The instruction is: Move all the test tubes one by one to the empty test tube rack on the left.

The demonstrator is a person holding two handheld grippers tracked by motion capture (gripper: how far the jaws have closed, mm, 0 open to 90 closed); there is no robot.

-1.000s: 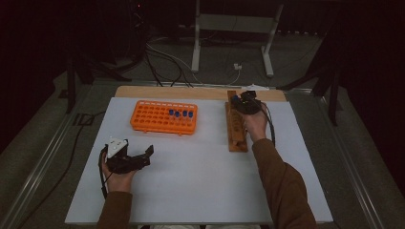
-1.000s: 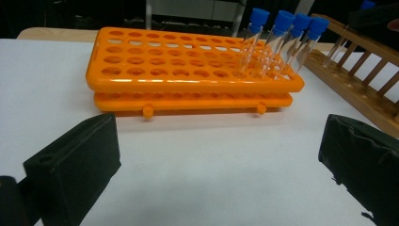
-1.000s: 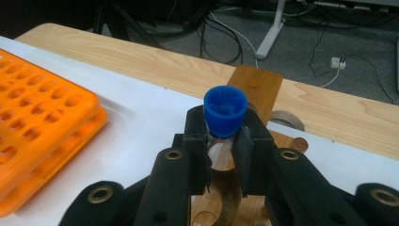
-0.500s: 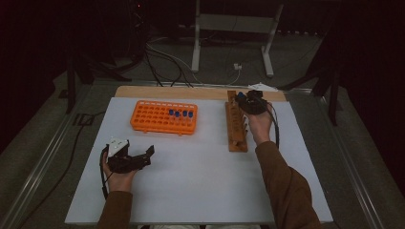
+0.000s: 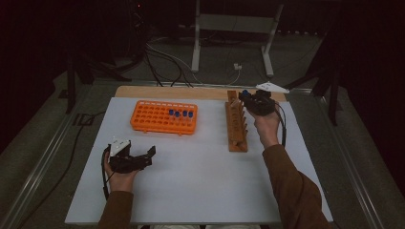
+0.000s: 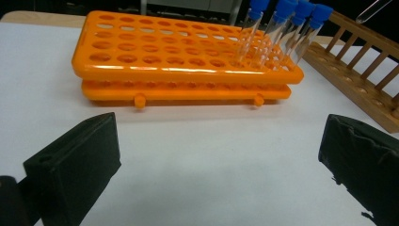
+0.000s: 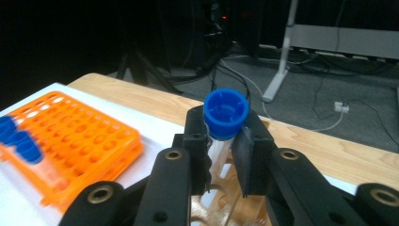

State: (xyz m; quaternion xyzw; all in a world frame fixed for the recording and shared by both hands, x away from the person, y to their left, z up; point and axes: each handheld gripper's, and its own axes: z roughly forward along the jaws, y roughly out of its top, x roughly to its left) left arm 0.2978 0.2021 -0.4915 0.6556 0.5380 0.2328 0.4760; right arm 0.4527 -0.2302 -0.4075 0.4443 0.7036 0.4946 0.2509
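Blue-capped test tube [image 7: 225, 123] sits clamped in your right gripper [image 7: 226, 141] above the wooden rack [image 5: 236, 125]; carry it to the orange rack [image 5: 164, 116] next. Left gripper [image 6: 216, 165] jaws idle wide.

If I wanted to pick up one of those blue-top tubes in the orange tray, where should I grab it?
Grab just under the blue cap, coming down from above. The tubes stand nearly upright in the orange tray, packed close together, so only their tops stick out free. Take an outer one; it probably leaves more room for the fingers.
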